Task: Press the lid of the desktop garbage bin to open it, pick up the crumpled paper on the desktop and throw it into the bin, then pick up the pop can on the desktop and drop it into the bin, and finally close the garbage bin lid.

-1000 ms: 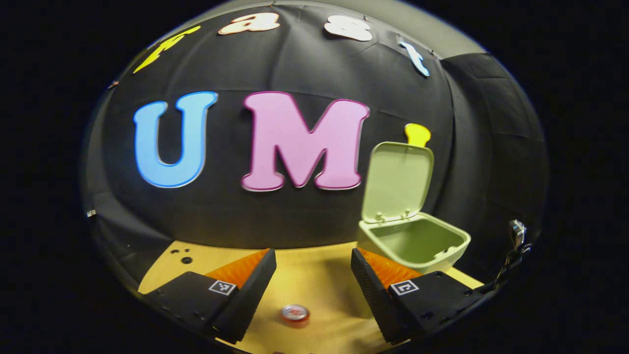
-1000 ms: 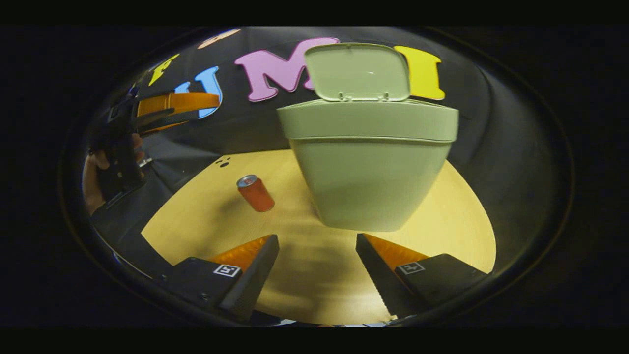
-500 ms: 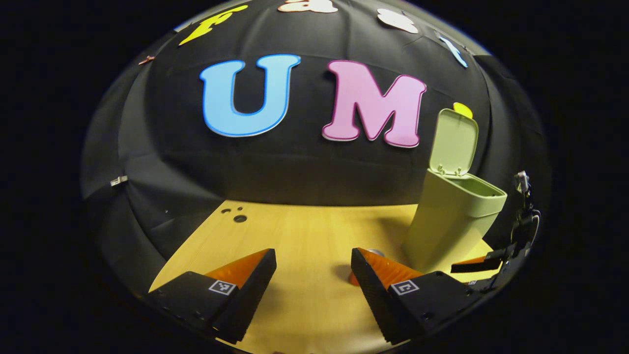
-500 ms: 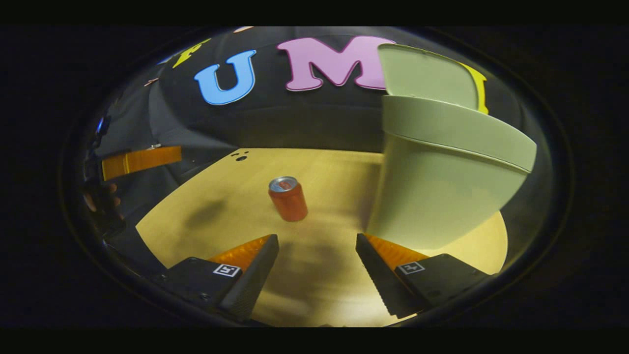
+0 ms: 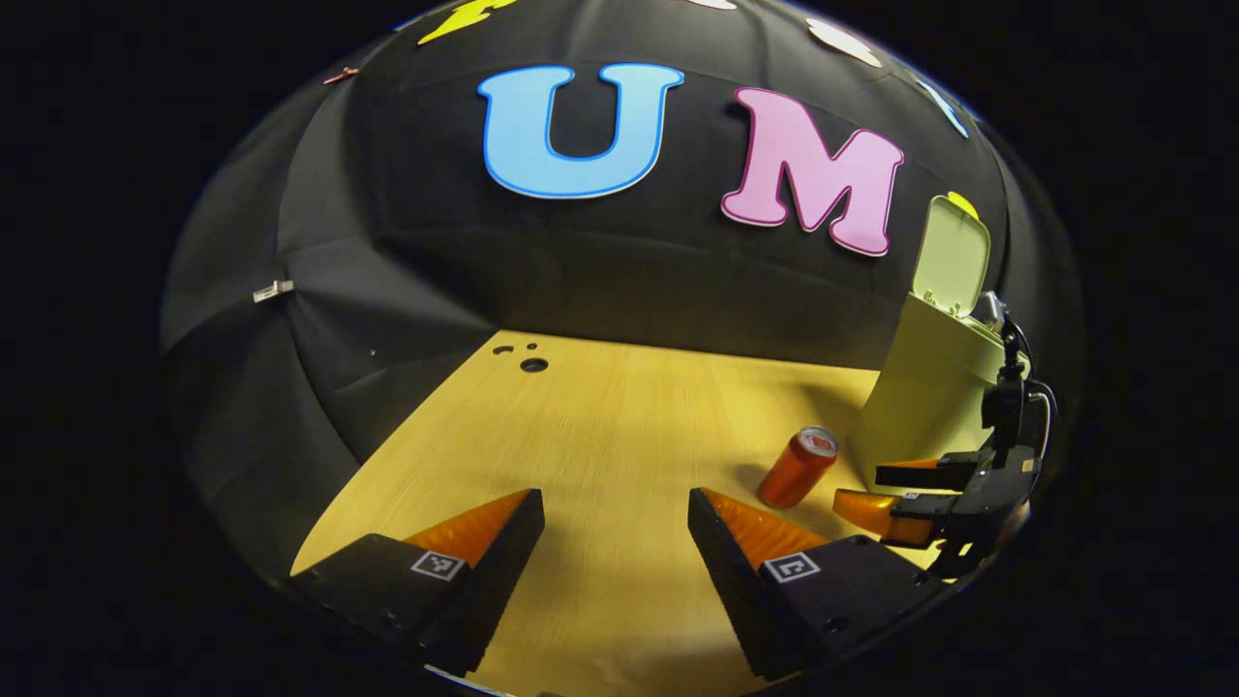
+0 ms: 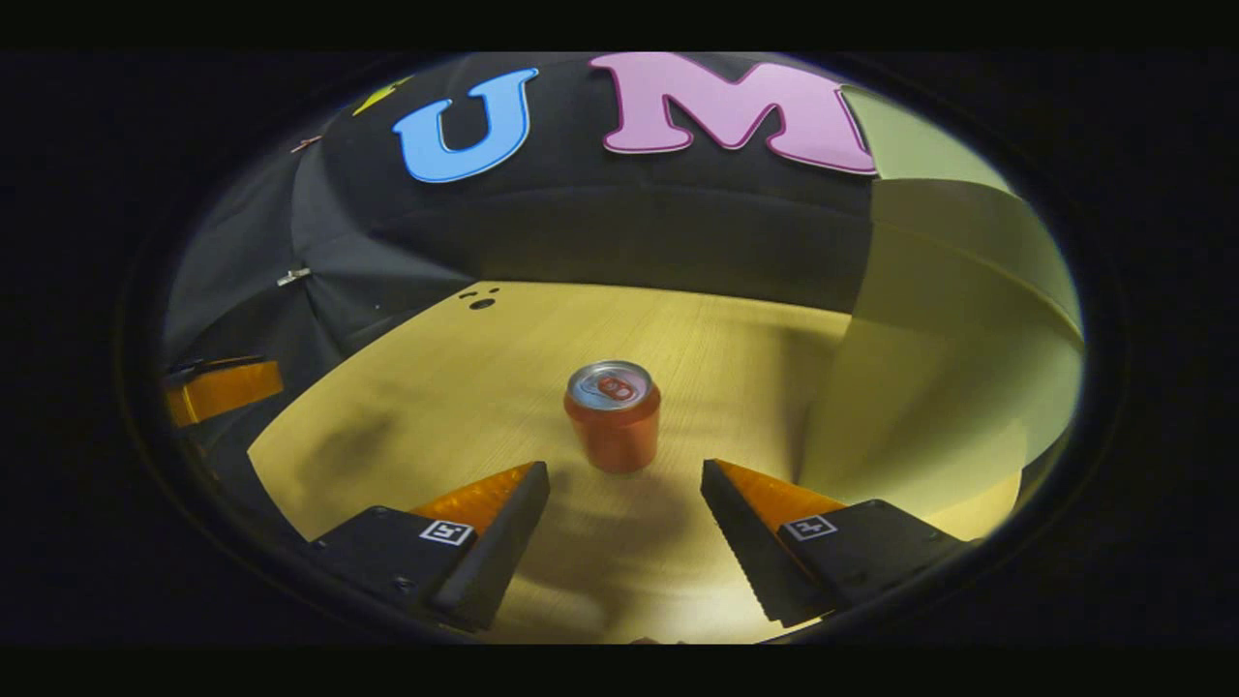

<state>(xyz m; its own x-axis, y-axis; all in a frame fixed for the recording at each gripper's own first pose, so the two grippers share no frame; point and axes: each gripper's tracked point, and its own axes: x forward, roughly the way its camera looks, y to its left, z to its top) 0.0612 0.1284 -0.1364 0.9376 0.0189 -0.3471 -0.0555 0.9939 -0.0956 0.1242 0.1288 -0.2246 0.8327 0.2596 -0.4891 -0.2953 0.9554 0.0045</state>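
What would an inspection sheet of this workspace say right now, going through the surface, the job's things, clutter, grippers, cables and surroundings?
Surface: wooden table, small holes near the far corner.
Job's things: pop can upright on the table, ungrasped; green bin with lid raised; crumpled paper: nothing seen on the table.
Clutter: nothing seen.
Grippers: right gripper open, fingers either side of the can's near side, apart from it; left gripper open, holding nothing.
Cables: dark cable looping off the right gripper's body.
Surroundings: black cloth booth wall, a small clip on it.
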